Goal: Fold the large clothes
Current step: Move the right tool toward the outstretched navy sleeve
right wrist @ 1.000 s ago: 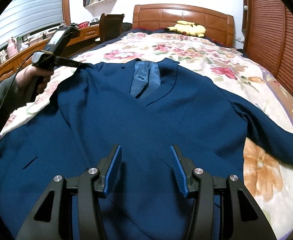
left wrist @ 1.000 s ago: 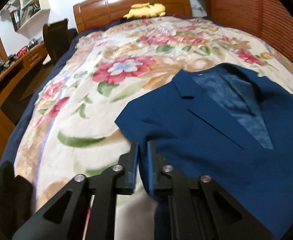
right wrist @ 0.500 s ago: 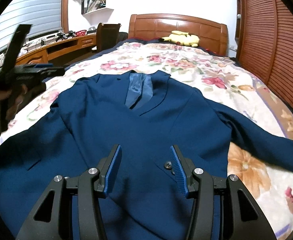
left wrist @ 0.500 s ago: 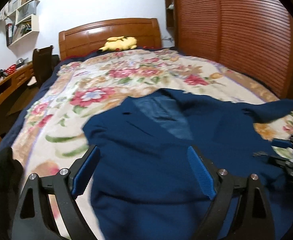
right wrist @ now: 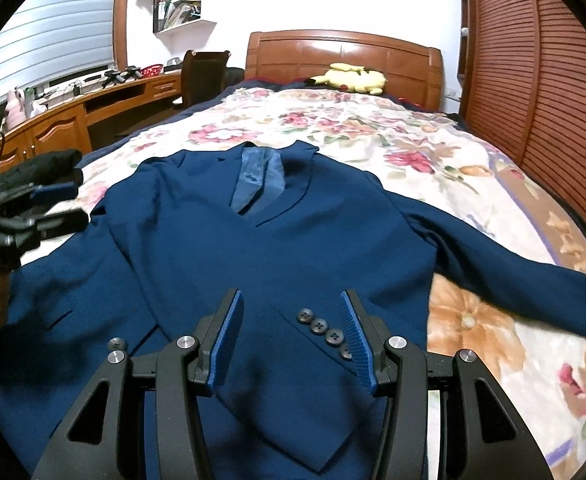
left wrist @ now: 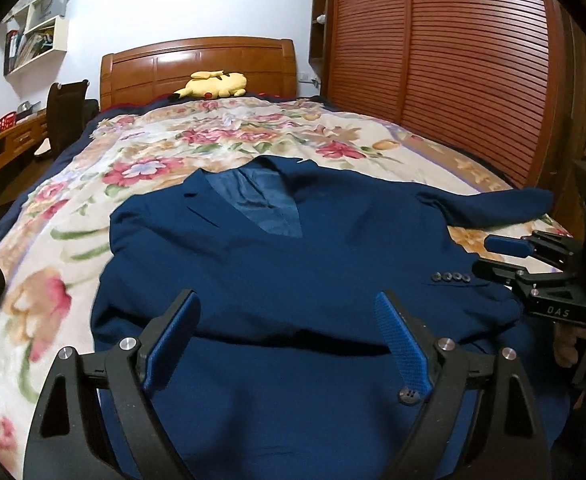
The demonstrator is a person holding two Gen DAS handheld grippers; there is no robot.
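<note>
Your blue jacket (right wrist: 277,248) lies front-up on the flowered blanket (right wrist: 373,136), collar toward the far headboard (right wrist: 345,54), one sleeve folded across its near front and the other stretched out to the right. Your right gripper (right wrist: 291,340) hangs released over the folded sleeve's cuff buttons (right wrist: 325,332). Your left gripper (left wrist: 289,340) is spread wide above the jacket's near left part, holding nothing.

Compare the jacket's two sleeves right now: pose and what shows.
The folded sleeve lies across the jacket front, cuff buttons showing; the spread sleeve stretches out sideways onto the floral blanket, cuff out of frame. The folded one sits between the right tongs; the spread one lies apart. Both are flat, same blue.
</note>
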